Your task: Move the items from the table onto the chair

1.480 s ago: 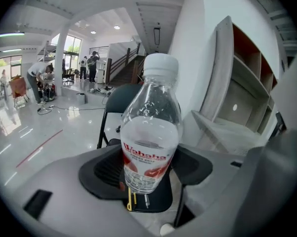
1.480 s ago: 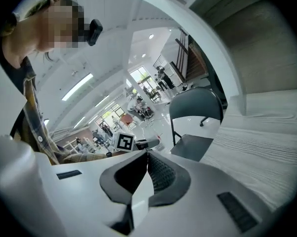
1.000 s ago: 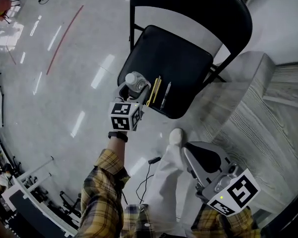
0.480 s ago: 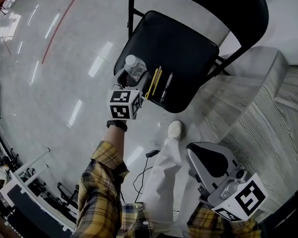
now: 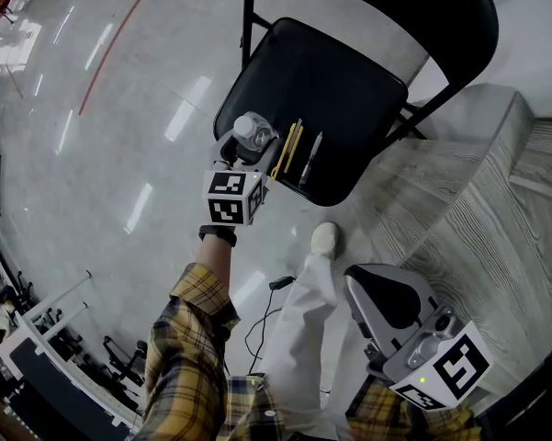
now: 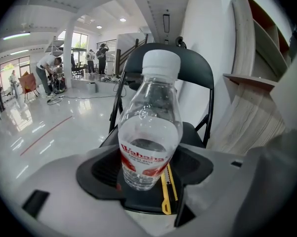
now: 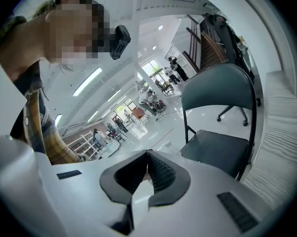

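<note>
Since a second ago the left gripper (image 5: 242, 150) has sunk a little toward the seat of the chair (image 5: 349, 81), with the bottle (image 6: 150, 132) between its jaws as before. Its claw is pinching that bottle: the two dark pads stand wide apart and press on the lower body from either side. The bottle is clear plastic with a white cap and a red-and-white label, and it stands upright. It sits over the near left corner of the black seat. I cannot tell whether its base touches the seat.

Two other things lie on the seat. A yellow knife (image 5: 287, 150) lies just right of the bottle, running from the near edge toward the far side. A pen (image 5: 308, 159) lies right of the knife, close to it and almost parallel, with a narrow strip of seat between them. The rest of the seat is bare black, and the curved backrest rises at the far side.

Well apart from the chair, at the near right, the right gripper (image 7: 147, 157) hovers by the edge of the pale wooden table (image 5: 478, 219). Its claw is pressed together, the pad tips meeting, with nothing between them.

A plaid sleeve (image 5: 188, 347) leads to the left gripper. A white shoe (image 5: 324, 239) stands on the glossy floor (image 5: 119, 154) just near of the seat's front edge, and a dark cable (image 5: 266, 310) trails on the floor beside it.
</note>
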`<act>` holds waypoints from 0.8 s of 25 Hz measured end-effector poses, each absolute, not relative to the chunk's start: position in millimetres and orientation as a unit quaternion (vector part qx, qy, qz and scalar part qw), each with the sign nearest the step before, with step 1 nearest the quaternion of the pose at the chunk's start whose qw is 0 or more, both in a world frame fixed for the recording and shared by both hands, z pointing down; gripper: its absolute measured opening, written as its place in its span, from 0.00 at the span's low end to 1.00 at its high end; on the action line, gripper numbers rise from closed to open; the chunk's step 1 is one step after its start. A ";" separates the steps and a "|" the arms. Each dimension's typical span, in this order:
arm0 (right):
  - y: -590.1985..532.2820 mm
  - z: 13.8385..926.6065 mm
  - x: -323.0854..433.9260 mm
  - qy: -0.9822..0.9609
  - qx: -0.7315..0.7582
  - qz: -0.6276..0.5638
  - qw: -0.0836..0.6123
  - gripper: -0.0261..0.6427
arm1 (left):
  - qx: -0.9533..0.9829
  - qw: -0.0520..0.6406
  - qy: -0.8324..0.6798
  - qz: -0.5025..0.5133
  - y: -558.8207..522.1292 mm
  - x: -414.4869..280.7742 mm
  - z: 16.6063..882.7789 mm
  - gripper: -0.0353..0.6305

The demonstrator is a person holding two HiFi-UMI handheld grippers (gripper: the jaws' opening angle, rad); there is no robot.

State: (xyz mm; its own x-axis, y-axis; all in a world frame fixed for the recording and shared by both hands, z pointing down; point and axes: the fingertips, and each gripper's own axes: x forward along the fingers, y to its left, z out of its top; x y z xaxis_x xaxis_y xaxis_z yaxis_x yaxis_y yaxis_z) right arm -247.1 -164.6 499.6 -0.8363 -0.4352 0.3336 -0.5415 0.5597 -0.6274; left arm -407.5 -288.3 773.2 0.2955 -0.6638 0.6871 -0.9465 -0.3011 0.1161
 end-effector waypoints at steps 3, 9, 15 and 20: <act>-158.3 497.4 -249.0 -0.881 0.276 0.378 0.070 0.07 | 0.759 0.268 -0.528 0.269 -284.0 -407.1 773.1 0.52; -143.6 494.3 -249.0 -0.881 0.277 0.378 0.070 0.07 | 0.754 0.281 -0.527 0.271 -273.2 -407.7 774.2 0.58; -129.9 491.8 -244.4 -0.879 0.286 0.375 0.069 0.07 | 0.749 0.290 -0.534 0.266 -259.0 -407.3 766.5 0.58; -121.1 472.9 -234.0 -0.874 0.308 0.371 0.062 0.07 | 0.747 0.309 -0.530 0.255 -233.9 -399.0 739.8 0.58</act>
State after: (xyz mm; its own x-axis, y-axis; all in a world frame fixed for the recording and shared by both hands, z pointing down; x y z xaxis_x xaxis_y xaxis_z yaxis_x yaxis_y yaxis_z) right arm -234.0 -121.1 472.9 -0.8029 -0.4916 0.3371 -0.5840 0.5353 -0.6103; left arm -399.0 -233.9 739.8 0.3081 -0.6338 0.7095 -0.9498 -0.2474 0.1915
